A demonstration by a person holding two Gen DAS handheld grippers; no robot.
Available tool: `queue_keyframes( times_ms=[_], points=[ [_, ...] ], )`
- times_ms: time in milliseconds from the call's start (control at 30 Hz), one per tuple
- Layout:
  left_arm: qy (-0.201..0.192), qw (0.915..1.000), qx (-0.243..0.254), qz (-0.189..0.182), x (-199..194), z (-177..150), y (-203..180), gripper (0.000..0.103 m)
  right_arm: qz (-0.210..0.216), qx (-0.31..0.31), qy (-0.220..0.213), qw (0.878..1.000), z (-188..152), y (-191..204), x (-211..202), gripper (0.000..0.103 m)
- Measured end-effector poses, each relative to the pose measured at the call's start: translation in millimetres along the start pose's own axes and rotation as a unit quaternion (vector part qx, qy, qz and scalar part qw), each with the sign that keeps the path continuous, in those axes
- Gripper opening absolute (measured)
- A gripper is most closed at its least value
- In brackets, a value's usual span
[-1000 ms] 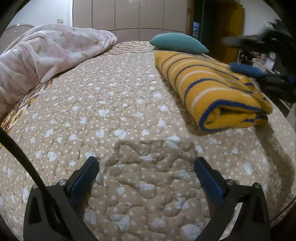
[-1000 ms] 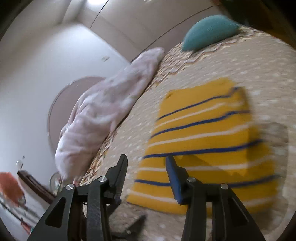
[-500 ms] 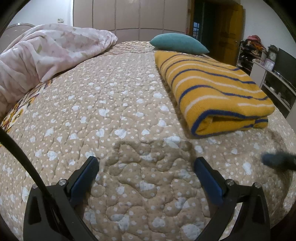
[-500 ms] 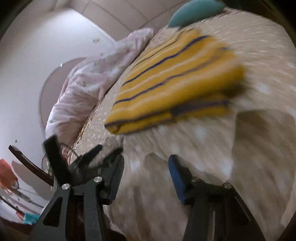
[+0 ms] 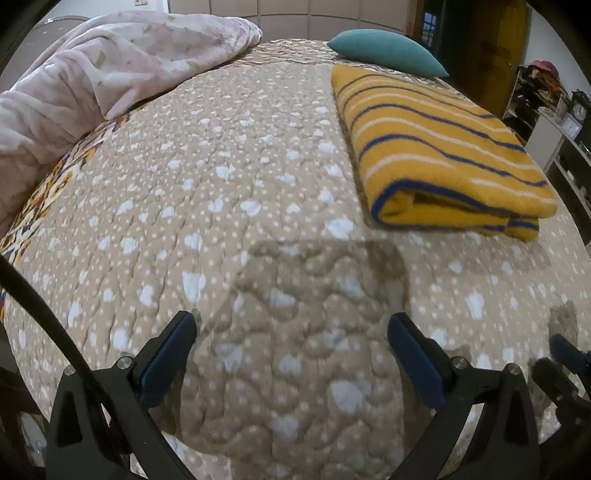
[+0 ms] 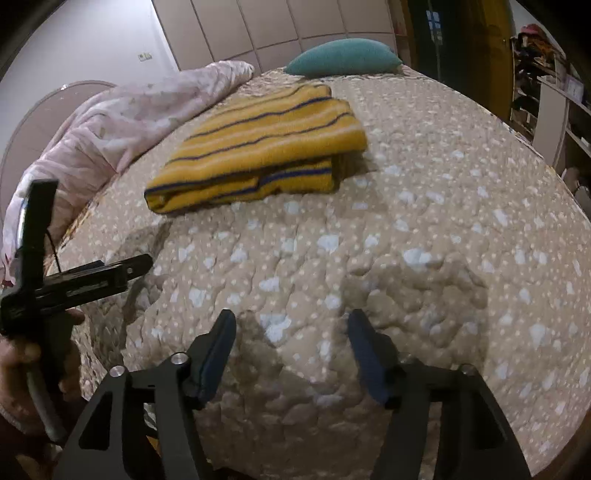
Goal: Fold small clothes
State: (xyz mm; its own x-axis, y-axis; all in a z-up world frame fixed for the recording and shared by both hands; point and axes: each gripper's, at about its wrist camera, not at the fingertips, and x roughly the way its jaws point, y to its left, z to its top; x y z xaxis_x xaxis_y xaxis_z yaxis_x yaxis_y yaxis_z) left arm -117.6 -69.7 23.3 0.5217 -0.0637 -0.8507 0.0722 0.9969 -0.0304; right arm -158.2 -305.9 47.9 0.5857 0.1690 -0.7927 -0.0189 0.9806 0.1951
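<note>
Quilted bed [image 5: 229,206]: folded striped garment [image 5: 436,147] beyond both open tongs, untouched.

Folded garment [image 5: 436,147] ahead-right of left claw [image 5: 291,347]: mustard yellow, thin navy and cream stripes, navy edging along the fold. Bedspread [image 5: 229,206] under both claws: tan quilted, fine white dots plus larger pale blue-white blotches; orange/brown floral border on the edge far left. Duvet [image 5: 110,70] ahead-left: pale pink, faint whitish and olive print. Pillow [image 5: 384,50] straight beyond the garment: plain teal. Claw bodies black, finger pads [image 5: 166,362] dark blue; same on right claw [image 6: 291,350]. Wardrobe panels [image 6: 258,26] at back: beige.
</note>
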Motion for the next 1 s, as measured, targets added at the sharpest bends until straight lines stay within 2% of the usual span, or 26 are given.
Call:
queue_keyframes(
  times_ms=[300,467,600,700,900,1000],
  points=[
    [0.013,0.9999,0.0,0.004,0,0,-2,0.103,-0.034,-0.009,0.007,0.999,0,11,8,0.078],
    [-0.021,0.9995,-0.017,0.015,2,1,-4,0.103,-0.049,-0.016,0.008,0.999,0,19,9,0.079],
    [-0.026,0.9996,-0.003,0.011,-16,-1,-8,0.103,-0.039,0.007,0.004,0.999,-1,13,2,0.079],
    [-0.054,0.9985,0.001,0.009,-43,-9,-12,0.103,-0.03,0.031,-0.01,0.999,-4,5,-9,0.079],
    [-0.044,0.9987,0.011,-0.025,-73,-30,-25,0.103,-0.071,0.046,-0.046,0.995,-11,-2,-30,0.079],
    [-0.04,0.998,0.046,-0.018,-75,-37,-38,0.103,-0.085,0.046,-0.058,0.994,-12,-1,-37,0.079]
  ],
)
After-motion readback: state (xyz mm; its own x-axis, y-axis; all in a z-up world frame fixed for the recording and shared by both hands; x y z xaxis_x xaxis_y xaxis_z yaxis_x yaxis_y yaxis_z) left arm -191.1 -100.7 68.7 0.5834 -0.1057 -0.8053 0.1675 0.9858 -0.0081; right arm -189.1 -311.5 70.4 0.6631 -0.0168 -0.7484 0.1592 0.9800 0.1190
